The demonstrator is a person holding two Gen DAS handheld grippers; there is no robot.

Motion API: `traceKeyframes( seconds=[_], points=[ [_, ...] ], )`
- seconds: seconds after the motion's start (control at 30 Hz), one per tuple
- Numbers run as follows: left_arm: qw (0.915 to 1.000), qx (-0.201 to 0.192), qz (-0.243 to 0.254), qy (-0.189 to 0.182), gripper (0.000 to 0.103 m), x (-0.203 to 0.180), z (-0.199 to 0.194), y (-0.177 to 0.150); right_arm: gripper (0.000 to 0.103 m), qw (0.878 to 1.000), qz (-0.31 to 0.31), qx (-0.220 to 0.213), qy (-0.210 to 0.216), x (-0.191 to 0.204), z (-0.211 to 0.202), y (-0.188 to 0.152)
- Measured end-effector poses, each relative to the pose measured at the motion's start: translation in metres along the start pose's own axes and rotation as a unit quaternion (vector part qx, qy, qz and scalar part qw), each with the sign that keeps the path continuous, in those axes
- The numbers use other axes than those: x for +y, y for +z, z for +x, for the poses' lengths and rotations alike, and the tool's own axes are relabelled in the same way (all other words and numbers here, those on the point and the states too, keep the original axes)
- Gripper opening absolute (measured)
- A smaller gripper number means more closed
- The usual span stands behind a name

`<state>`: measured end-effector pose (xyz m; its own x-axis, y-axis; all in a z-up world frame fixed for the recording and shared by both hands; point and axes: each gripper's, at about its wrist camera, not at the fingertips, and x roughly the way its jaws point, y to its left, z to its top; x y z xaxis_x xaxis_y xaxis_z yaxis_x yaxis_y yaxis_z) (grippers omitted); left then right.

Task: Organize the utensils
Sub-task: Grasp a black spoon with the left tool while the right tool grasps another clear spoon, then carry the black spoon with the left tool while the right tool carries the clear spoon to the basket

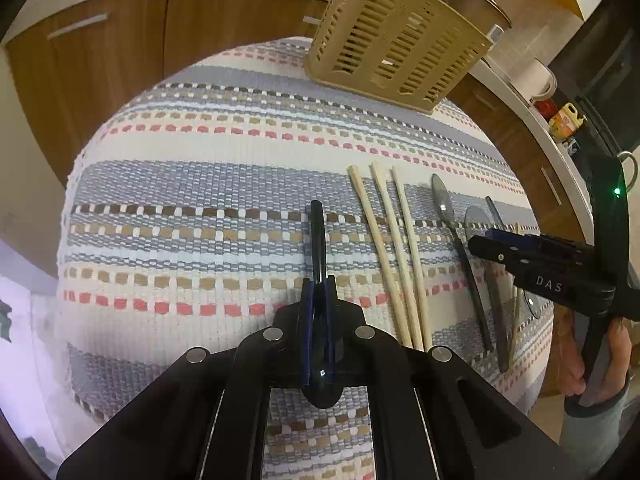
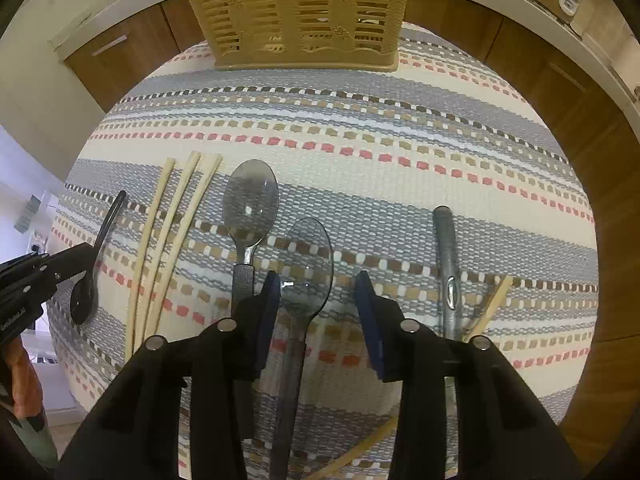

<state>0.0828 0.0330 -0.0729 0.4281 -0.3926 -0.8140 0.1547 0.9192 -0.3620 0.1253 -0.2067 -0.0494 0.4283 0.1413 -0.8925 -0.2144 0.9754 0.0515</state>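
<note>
On the striped cloth covering the desk lie three pale chopsticks side by side, a fourth chopstick apart at the right, two clear-bowled spoons next to each other, and a grey-handled utensil beside the fourth chopstick. The one tan slotted basket stands at the far edge of the cloth; what it holds cannot be told. The left gripper has its jaws closed on a black spoon, while the right gripper has jaws apart around the nearer clear spoon, pads not touching it
</note>
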Motion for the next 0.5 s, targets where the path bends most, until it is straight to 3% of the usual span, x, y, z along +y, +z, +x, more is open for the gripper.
traceKeyframes(
  seconds=[0.13, 0.27, 0.33, 0.4, 0.5],
  points=[
    [0.9999, 0.010, 0.002, 0.000, 0.006, 0.002, 0.002, 0.000, 0.032, 1.000, 0.005, 0.004, -0.001, -0.004, 0.000, 0.001],
    [0.9996, 0.016, 0.021, 0.011, 0.026, -0.001, 0.001, 0.001, 0.034, 1.000, -0.010, 0.014, -0.020, 0.004, -0.001, 0.003],
    [0.9988, 0.025, 0.034, 0.025, 0.027, -0.006, 0.004, 0.006, 0.036, 1.000, -0.011, 0.022, -0.019, 0.006, 0.000, 0.004],
    [0.9977, 0.036, 0.047, 0.033, 0.027, -0.009, 0.007, 0.009, 0.050, 1.000, -0.009, 0.027, -0.012, 0.009, -0.001, 0.003],
    [0.9925, 0.062, 0.088, 0.059, 0.028, -0.022, 0.014, 0.015, 0.051, 0.999, -0.017, 0.031, -0.020, 0.012, 0.001, 0.002]
  ],
)
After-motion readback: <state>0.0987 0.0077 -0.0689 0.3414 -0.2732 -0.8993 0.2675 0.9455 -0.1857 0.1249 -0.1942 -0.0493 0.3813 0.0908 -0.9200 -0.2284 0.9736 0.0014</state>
